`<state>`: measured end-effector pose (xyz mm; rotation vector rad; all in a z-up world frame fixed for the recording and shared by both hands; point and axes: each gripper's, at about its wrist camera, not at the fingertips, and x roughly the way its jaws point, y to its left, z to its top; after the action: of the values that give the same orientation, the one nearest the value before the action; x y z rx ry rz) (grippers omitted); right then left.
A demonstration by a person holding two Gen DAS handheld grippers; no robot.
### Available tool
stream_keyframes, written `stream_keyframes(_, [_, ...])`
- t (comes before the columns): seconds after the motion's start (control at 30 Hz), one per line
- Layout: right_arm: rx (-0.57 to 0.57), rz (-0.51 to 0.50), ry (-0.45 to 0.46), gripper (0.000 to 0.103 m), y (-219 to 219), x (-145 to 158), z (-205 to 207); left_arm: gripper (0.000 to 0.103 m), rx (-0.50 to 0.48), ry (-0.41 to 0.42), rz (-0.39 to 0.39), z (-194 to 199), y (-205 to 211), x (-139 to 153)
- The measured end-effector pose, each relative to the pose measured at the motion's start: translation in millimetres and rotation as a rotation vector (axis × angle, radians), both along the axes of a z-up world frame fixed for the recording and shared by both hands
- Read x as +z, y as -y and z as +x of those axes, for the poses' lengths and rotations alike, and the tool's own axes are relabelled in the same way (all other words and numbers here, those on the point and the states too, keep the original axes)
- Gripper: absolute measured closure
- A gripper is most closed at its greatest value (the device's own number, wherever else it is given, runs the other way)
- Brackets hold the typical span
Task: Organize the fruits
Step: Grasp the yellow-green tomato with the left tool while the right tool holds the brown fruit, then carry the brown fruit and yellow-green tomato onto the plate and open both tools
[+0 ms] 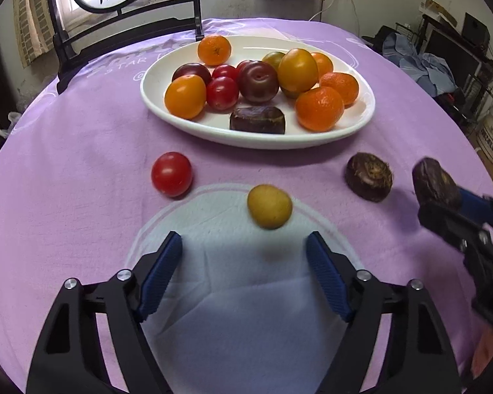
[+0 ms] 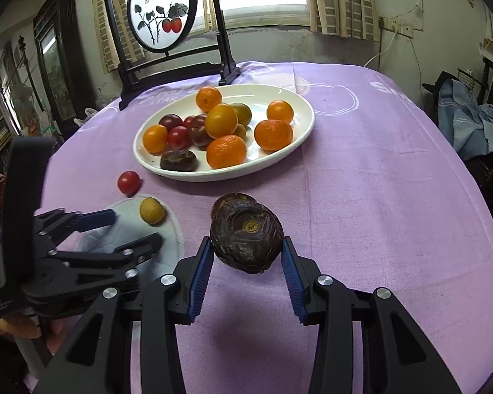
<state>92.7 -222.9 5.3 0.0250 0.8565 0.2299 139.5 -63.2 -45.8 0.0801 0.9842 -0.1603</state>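
A white plate holds several oranges, tomatoes, plums and one dark water chestnut. On the purple cloth in front lie a red tomato, a small yellow fruit and a second water chestnut. My left gripper stands open just short of the yellow fruit, with nothing between its pads. My right gripper is shut on a third water chestnut, held slightly above the cloth.
A black-framed round painted screen stands at the table's far left edge, behind the plate. A white patch marks the cloth under my left gripper. Clothes and furniture crowd the room beyond the table's right edge.
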Motion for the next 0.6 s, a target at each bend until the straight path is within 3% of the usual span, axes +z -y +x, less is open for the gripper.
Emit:
stream_keyframes(0.2, [0.008,0.008,0.005,0.06,1,2,-2,0.047,-0.011,0.058,0.031,7,17,2])
stream_keyframes(0.33, [0.009,-0.002,-0.003,0.06,-1,-1,-1,0.077,-0.076,0.076,0.014,2,23,3])
stream_keyframes(0.5, [0.008,-0.011,0.003,0.06,-2,-2,0,0.077,-0.061,0.084,0.032,-7,20,7])
stream_keyframes(0.6, [0.005,-0.016,0.023,0.06,-2,-1,-1,0.078,-0.063,0.094,0.005,-13,13,16])
